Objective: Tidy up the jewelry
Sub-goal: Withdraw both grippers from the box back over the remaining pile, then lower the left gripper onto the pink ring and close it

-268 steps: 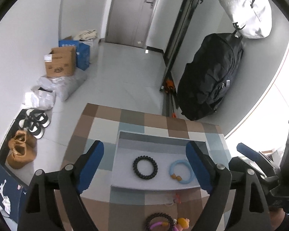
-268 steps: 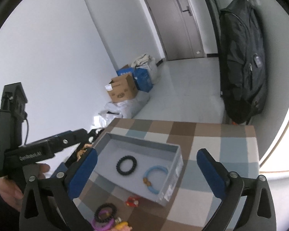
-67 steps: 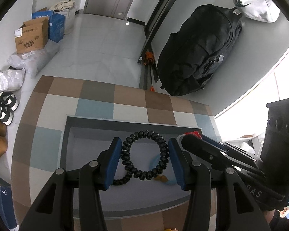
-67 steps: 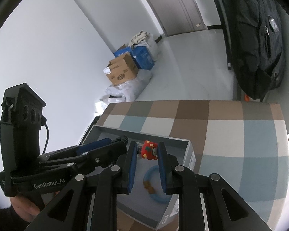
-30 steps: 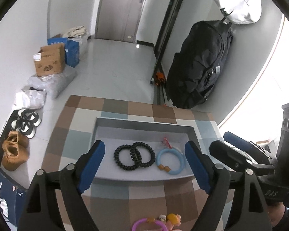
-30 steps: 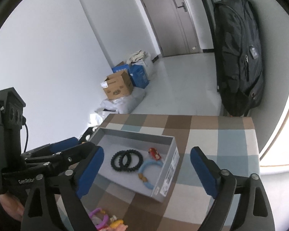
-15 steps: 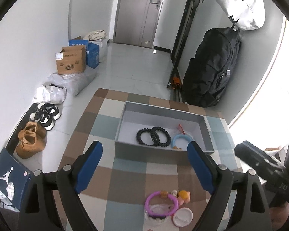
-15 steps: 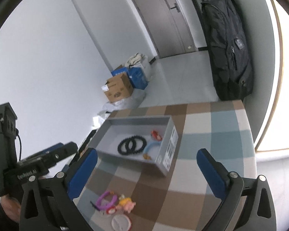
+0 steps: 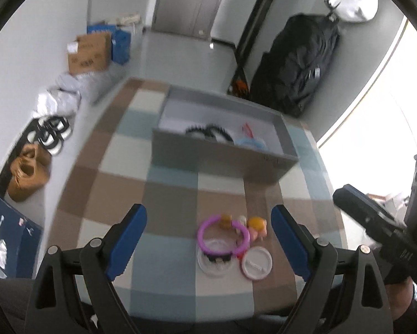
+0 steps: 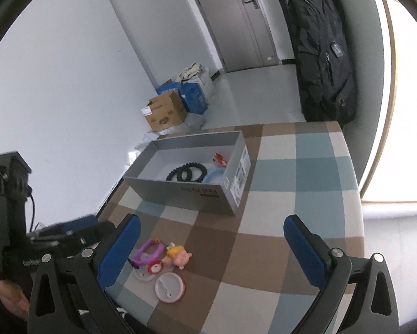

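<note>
A grey box stands on the checked table. Inside it lie two black coil rings, a light blue bracelet and a red clip. Near the table's front edge lie a purple ring, a pink and yellow figure and a white round disc. My left gripper hangs open above the purple ring, holding nothing. My right gripper is open and empty, just right of that group.
A black backpack leans on the wall behind the table. On the floor to the left are a cardboard carton, bags and shoes. The table's near edge runs just under the fingers.
Both grippers let go of a black coil ring and the red clip into the box, then drew back toward the table's near edge. The purple ring group came into view.
</note>
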A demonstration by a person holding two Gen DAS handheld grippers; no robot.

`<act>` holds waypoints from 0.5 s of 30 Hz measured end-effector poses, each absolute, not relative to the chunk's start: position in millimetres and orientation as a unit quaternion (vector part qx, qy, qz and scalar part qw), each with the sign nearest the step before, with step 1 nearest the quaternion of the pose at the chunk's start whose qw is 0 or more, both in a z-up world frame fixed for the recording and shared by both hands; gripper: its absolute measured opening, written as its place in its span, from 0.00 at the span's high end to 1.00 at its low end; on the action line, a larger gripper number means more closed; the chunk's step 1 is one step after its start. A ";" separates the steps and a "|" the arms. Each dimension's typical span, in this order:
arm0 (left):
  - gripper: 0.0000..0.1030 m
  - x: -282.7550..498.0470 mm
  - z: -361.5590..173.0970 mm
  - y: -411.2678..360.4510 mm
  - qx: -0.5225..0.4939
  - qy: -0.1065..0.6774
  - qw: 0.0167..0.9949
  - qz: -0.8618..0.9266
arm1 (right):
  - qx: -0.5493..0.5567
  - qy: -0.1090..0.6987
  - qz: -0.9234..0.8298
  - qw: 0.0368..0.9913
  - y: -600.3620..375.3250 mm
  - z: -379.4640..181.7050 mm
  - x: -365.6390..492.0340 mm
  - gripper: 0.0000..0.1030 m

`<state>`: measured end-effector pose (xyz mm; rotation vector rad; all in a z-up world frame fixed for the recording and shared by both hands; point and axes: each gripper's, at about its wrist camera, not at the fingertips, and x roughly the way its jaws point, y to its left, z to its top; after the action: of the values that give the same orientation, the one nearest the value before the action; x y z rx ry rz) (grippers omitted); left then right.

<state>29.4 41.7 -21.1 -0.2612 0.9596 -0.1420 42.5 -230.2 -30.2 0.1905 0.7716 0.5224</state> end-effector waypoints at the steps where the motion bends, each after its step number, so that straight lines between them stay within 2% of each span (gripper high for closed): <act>1: 0.15 28.6 -23.5 40.6 -0.123 0.462 0.875 -0.068 | 0.092 0.372 0.250 0.889 -230.7 -30.5 42.5 0.00; 15: 0.15 28.7 -47.9 34.3 -0.118 0.507 0.850 -0.079 | 0.070 0.377 0.247 0.890 -224.4 -37.6 36.2 0.00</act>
<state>28.7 34.3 -47.9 -0.2478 1.0679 -0.1663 36.2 -224.4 -37.6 0.1449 0.7835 0.5122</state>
